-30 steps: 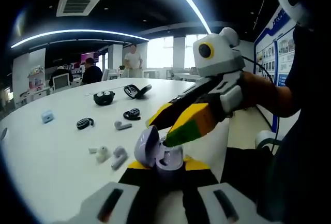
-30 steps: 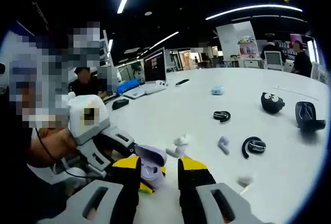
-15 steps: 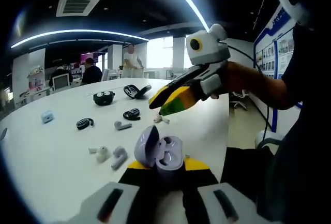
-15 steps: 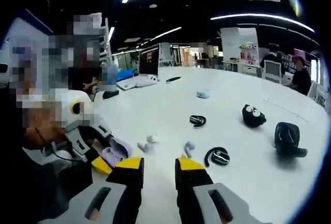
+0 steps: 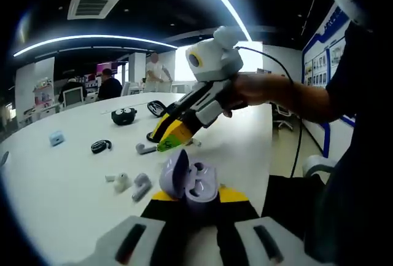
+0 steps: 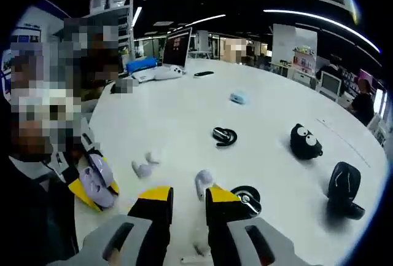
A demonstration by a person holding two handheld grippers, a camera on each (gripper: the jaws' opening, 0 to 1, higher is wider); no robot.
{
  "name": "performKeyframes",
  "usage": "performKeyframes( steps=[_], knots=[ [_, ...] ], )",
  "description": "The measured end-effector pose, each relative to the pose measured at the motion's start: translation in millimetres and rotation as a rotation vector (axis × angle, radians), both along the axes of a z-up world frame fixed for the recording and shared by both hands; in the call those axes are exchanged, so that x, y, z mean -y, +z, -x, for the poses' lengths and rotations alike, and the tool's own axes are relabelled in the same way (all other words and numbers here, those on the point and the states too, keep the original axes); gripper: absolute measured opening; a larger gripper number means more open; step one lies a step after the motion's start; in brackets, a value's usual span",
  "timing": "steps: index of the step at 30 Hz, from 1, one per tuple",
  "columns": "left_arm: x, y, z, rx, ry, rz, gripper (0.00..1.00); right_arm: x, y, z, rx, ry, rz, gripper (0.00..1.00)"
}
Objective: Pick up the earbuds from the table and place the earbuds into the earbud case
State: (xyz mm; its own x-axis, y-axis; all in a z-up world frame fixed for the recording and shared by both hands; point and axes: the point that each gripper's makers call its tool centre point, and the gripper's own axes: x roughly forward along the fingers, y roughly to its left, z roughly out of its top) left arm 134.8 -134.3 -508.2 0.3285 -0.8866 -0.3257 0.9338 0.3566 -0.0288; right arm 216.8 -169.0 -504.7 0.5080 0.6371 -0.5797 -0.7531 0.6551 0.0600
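Note:
My left gripper [image 5: 190, 197] is shut on a lilac earbud case [image 5: 186, 179], whose lid stands open to the left. The case [image 6: 98, 183] also appears at the left of the right gripper view, held in the left gripper's yellow tips [image 6: 83, 193]. A hand holds my right gripper [image 5: 169, 137] low over the table beyond the case. My right gripper [image 6: 188, 199] is open, and a white earbud [image 6: 202, 182] lies just ahead of the gap between its tips. That earbud [image 5: 145, 149] rests on the table. Two more white earbuds [image 5: 132, 183] lie left of the case.
On the white table [image 6: 184, 112] lie two black ear-hook earbuds [image 6: 225, 135] [image 6: 247, 197], a black case with eyes [image 6: 306, 142], an open black case [image 6: 344, 183] and a light blue case [image 6: 238, 98]. A laptop [image 6: 178, 45] stands at the far edge. People stand behind the table [image 5: 158, 69].
My right gripper has drawn back from the lilac case and moved out and down over the table to the white earbud. The left gripper still holds the case in the same place.

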Motion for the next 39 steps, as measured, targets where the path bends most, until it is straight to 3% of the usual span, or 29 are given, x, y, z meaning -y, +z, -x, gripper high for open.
performKeyframes(
  steps=[12,29,33,35,39],
  knots=[
    [0,-0.2,-0.4,-0.002,-0.004,0.002,0.2,-7,-3.3,7,-0.053,-0.009,-0.019,0.19],
    [0,-0.6,-0.5,-0.001,-0.003,0.002,0.2,-22,-7.1,15,-0.061,0.041,-0.052,0.18],
    [0,-0.6,-0.6,-0.003,-0.002,0.004,0.2,-14,5.2,14,-0.033,0.027,-0.072,0.16],
    [0,-0.6,-0.6,-0.003,-0.003,0.003,0.2,-2,13.3,6,0.027,0.002,-0.055,0.15],
    [0,-0.6,-0.8,-0.005,-0.004,0.002,0.2,9,11.9,-5,-0.004,-0.028,-0.075,0.15]
  ],
)
